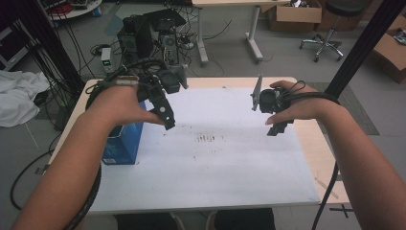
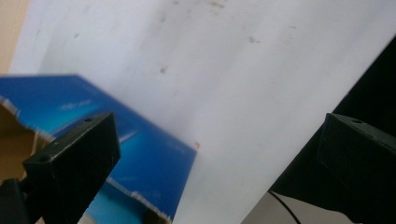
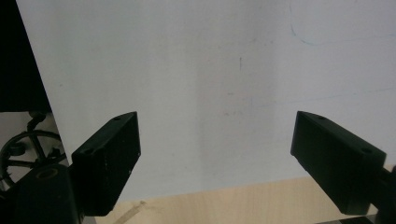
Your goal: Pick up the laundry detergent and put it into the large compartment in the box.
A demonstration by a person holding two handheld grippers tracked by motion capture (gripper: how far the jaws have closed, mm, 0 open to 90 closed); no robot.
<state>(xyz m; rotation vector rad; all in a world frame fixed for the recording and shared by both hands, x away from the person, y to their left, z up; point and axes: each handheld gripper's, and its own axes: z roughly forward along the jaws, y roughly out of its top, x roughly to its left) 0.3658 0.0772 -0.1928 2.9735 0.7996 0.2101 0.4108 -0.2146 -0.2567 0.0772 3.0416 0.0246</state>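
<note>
A blue cardboard box (image 1: 122, 143) stands at the left edge of the white sheet (image 1: 215, 158) that covers the wooden table (image 1: 318, 143). My left gripper (image 1: 167, 122) hangs in the air just right of the box, pointing down, with its jaws wide apart and nothing between them. In the left gripper view the left gripper (image 2: 217, 126) looks down on the box (image 2: 140, 158) and the sheet (image 2: 233, 70). My right gripper (image 1: 276, 128) hovers over the sheet's right side. In the right gripper view the right gripper (image 3: 217, 121) is open and empty above the bare sheet (image 3: 210, 70).
Faint dark marks (image 1: 208, 139) dot the middle of the sheet. A black pole (image 1: 359, 43) rises at the table's right. On the floor behind are a computer tower (image 1: 148, 33) with cables, a second table's legs (image 1: 251, 33), cardboard boxes (image 1: 294, 14) and a chair base (image 1: 325, 45).
</note>
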